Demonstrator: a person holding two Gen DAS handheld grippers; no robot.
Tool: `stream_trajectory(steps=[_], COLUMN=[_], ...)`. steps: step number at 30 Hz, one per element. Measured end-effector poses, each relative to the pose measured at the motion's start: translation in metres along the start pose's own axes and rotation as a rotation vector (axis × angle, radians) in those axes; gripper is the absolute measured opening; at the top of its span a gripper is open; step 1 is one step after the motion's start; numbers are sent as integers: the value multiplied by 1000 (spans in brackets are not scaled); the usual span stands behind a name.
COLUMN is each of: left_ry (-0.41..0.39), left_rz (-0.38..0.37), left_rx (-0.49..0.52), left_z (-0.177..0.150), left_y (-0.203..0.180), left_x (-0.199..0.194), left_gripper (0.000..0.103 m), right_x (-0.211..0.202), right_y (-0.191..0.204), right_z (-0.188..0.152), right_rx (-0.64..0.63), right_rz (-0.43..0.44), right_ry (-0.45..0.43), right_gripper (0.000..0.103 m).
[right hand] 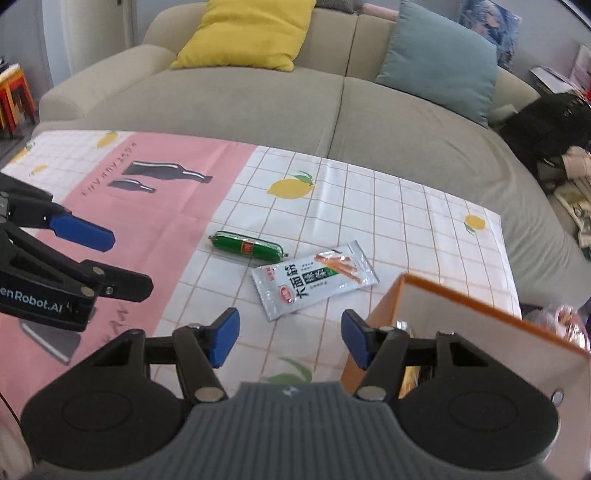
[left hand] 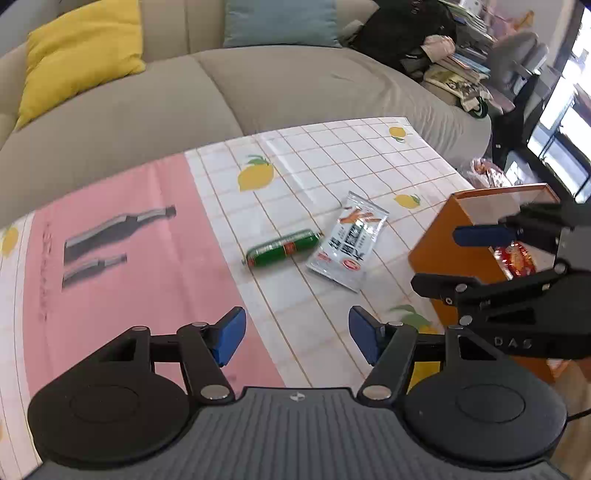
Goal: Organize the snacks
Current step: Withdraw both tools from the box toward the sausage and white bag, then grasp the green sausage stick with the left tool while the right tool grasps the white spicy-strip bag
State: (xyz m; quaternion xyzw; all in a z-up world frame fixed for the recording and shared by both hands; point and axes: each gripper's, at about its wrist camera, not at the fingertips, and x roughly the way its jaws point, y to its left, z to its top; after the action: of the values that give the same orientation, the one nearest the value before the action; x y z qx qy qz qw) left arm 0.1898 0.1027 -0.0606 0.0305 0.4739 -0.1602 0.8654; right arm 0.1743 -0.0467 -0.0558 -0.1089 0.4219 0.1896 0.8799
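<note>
A: Left to right, entry one. Left hand-held gripper [left hand: 297,334] hovers over the pink part of the cloth [left hand: 122,280] on the worktop, blue pads apart, nothing between them.

B: Next on the checked part?

A: Green sausage [left hand: 282,247] lying flat, mid-cloth. Just right of it, close but apart, a silver snack packet [left hand: 347,242], also flat.

B: And the box?

A: Orange box [left hand: 458,251] at the right edge of the worktop, open at the top, a red-wrapped snack [left hand: 519,260] inside.

B: Right hand-held gripper?

A: Right hand-held gripper [right hand: 290,336] hangs at the box's near left corner, pads apart, empty. Grey sofa [right hand: 295,107] beyond, with yellow cushion [right hand: 251,33] left, blue cushion [right hand: 439,62] right.
</note>
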Motion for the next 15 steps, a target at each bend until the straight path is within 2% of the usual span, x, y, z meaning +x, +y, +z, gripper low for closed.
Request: stream_trajectory(steps=[8, 15], left_ry=[12, 22], left_rz=[40, 34], left_rx=[173, 233], left_z=[21, 32], left_y=[14, 17], left_x=[45, 89], left_gripper=[75, 75], right_x=[37, 76], right_y=[-8, -16], right_z=[30, 39], right_rx=[179, 354], right_rz=[45, 38], right_ry=[13, 82], right_gripper=[59, 59])
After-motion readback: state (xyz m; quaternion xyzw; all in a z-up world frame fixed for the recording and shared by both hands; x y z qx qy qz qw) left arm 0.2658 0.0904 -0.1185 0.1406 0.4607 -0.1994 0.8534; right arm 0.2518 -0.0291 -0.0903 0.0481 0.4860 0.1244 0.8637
